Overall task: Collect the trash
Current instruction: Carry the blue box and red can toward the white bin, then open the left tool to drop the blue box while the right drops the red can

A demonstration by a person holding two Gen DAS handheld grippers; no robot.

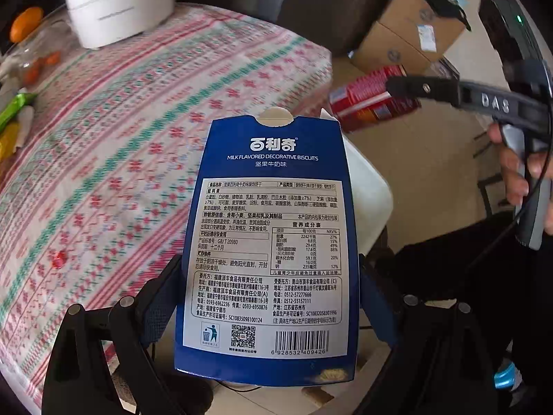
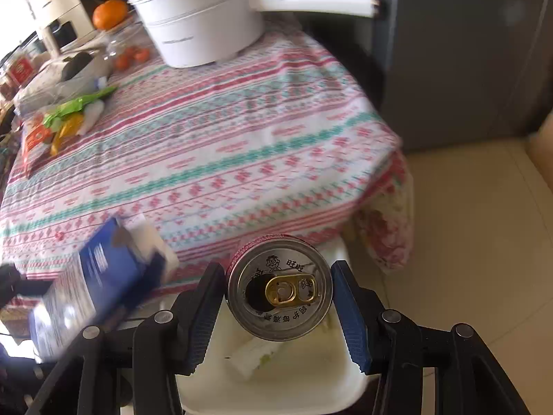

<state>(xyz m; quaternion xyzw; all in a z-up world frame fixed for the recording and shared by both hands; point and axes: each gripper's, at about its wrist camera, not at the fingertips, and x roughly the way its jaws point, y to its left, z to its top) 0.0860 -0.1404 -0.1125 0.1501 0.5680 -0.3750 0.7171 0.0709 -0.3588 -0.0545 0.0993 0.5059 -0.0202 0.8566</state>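
My left gripper (image 1: 269, 276) is shut on a blue biscuit box (image 1: 269, 238), held upright with its printed back facing the camera. The box stands past the table's edge, in front of a white bin (image 1: 369, 186). In the right wrist view my right gripper (image 2: 278, 276) is shut on a red drink can (image 2: 280, 294) with its opened top towards the lens, directly above the white bin (image 2: 297, 390). The blue box (image 2: 103, 273) shows blurred at the left. The left wrist view also catches the right gripper (image 1: 397, 86) with the red can (image 1: 369, 103).
A table with a patterned cloth (image 2: 224, 145) carries a white pot (image 2: 200, 24), an orange (image 2: 110, 14) and green and yellow wrappers (image 2: 72, 110) at its far left. Cardboard boxes (image 1: 411, 31) stand on the floor. A grey cabinet (image 2: 466, 52) rises beyond the table.
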